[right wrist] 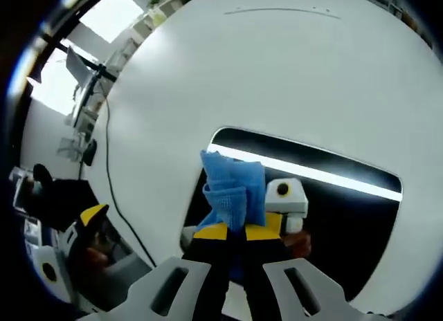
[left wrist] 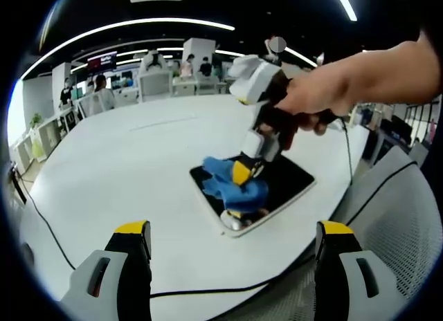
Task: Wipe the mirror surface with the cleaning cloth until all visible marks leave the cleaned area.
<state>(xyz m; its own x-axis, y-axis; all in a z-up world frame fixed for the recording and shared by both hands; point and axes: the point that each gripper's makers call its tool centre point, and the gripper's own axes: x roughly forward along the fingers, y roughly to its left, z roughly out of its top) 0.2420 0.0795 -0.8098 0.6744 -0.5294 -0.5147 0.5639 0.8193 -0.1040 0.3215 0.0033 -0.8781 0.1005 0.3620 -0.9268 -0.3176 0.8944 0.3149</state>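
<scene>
Here, the right gripper (right wrist: 235,232) pinches a bunched blue cleaning cloth (right wrist: 234,188) between its closed jaws, pressing it onto the near end of the mirror (right wrist: 346,224). The rectangular mirror lies flat on the white table (left wrist: 124,169), its long axis running diagonally in the left gripper view. The left gripper (left wrist: 235,238) hovers nearby, jaws wide apart, holding nothing.

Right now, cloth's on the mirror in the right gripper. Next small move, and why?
Probably drag the blue cloth across the mirror toward its far end: the right gripper is shut on it at the near end, with most of the dark glass beyond.
</scene>
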